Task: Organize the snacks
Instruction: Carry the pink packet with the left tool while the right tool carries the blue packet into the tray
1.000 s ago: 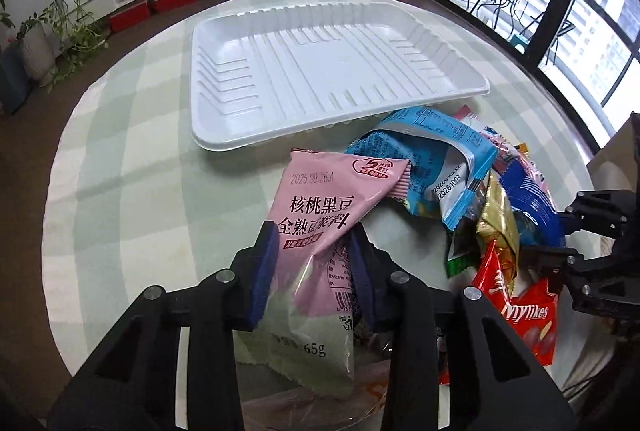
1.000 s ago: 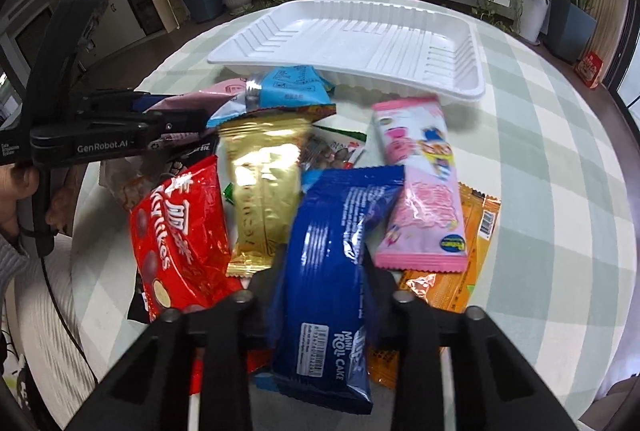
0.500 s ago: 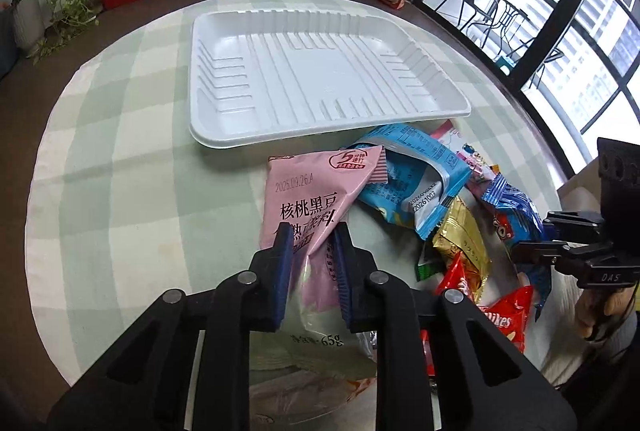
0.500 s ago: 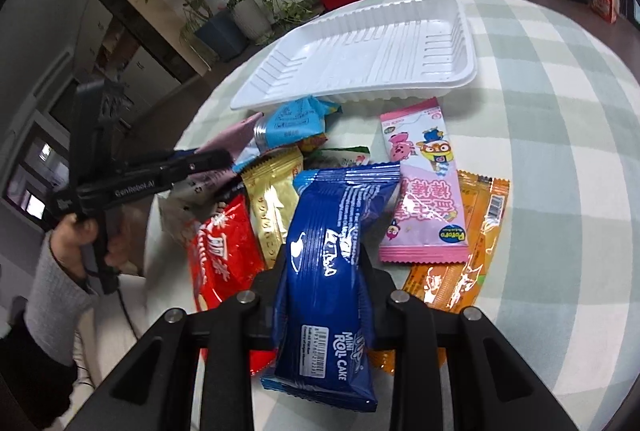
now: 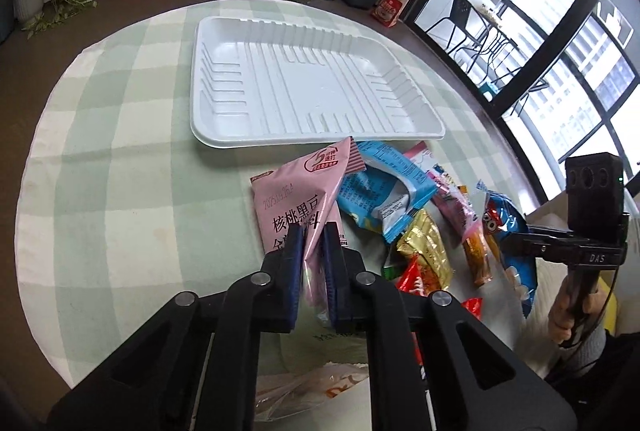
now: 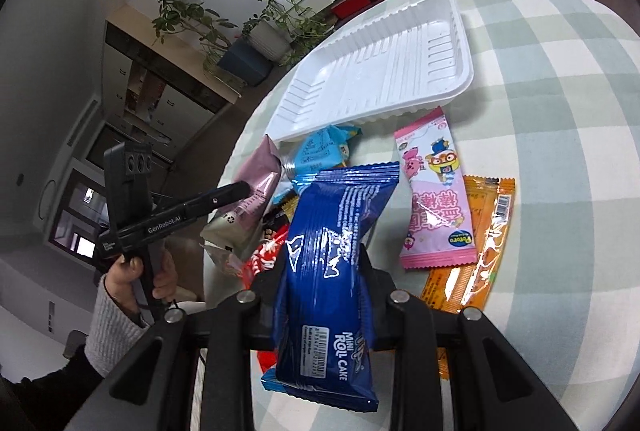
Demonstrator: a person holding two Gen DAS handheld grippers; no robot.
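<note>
My left tongs (image 5: 313, 245) had just closed on the pink drink-powder pouch (image 5: 298, 197), and my right tongs (image 6: 326, 267) were clamped on the blue roll-cake pack (image 6: 332, 251). The white tray (image 5: 224, 141) on the checked bench (image 5: 120, 159) held nothing. The remaining snacks (image 6: 436, 199) lay heaped just beside its near rim, so I judged the sorting barely begun.
</note>
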